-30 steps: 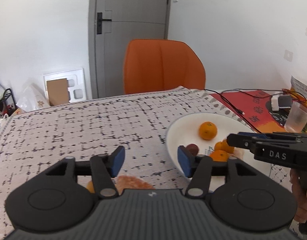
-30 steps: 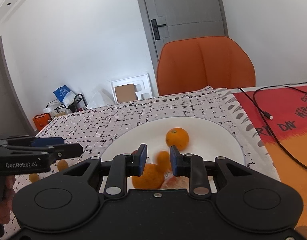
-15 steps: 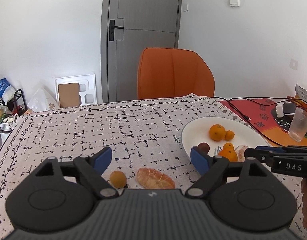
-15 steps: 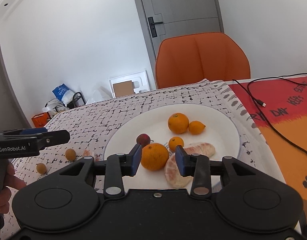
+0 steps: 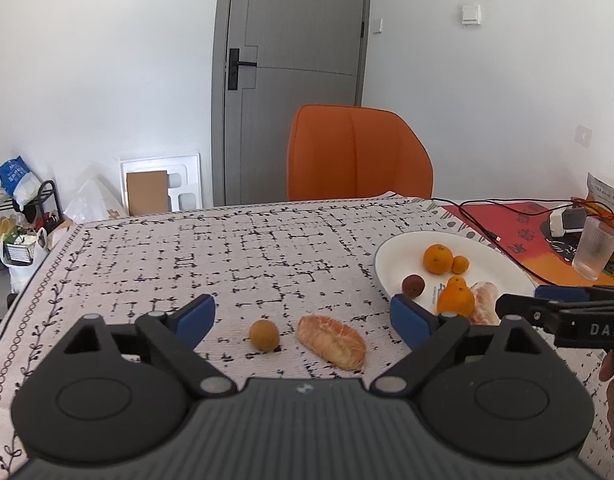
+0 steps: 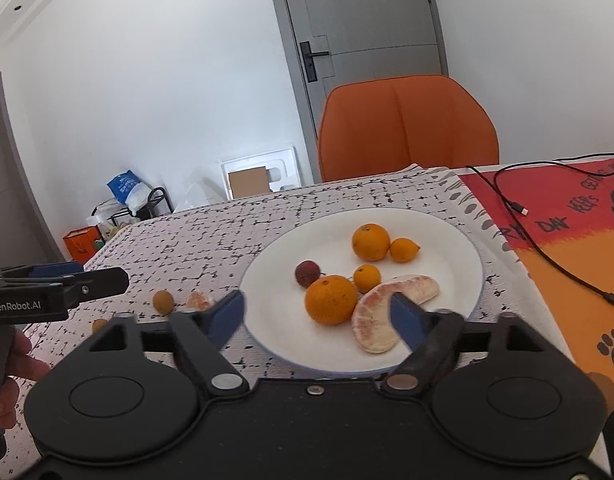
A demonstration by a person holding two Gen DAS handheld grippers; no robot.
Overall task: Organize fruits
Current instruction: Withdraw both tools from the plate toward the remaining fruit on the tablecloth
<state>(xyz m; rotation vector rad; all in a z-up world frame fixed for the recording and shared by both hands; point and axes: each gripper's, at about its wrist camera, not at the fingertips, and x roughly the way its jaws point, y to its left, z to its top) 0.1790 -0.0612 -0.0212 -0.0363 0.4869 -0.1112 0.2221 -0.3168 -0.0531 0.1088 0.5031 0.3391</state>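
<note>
Your left gripper (image 5: 303, 316) has its jaws wide apart with nothing between them, hanging over the patterned cloth (image 5: 227, 256) on the bench. Just ahead of it on the cloth sit a small round fruit (image 5: 263, 334) and a peeled segment (image 5: 332, 342), side by side, close but not touching. A third little fruit (image 6: 100, 325) lies nearer the bench's front edge; you only catch it from the right wrist.

Your right gripper (image 6: 318, 317) is spread open too and holds nothing, sitting at the front rim of the plate (image 6: 459, 248), which lies toward the right edge of the cloth. On the plate: a big orange (image 6: 331, 299) at the front, a peeled wedge (image 6: 387, 312) right beside it, a small orange (image 6: 367, 278) behind those, a dark red lychee (image 6: 307, 273) to the left, and at the back another orange (image 6: 370, 242) touching a kumquat (image 6: 404, 249).

Past the plate there's a red mat (image 6: 555, 216) with a black cable (image 6: 547, 256) across it. An orange chair (image 5: 359, 152) stands at the bench's far edge.
</note>
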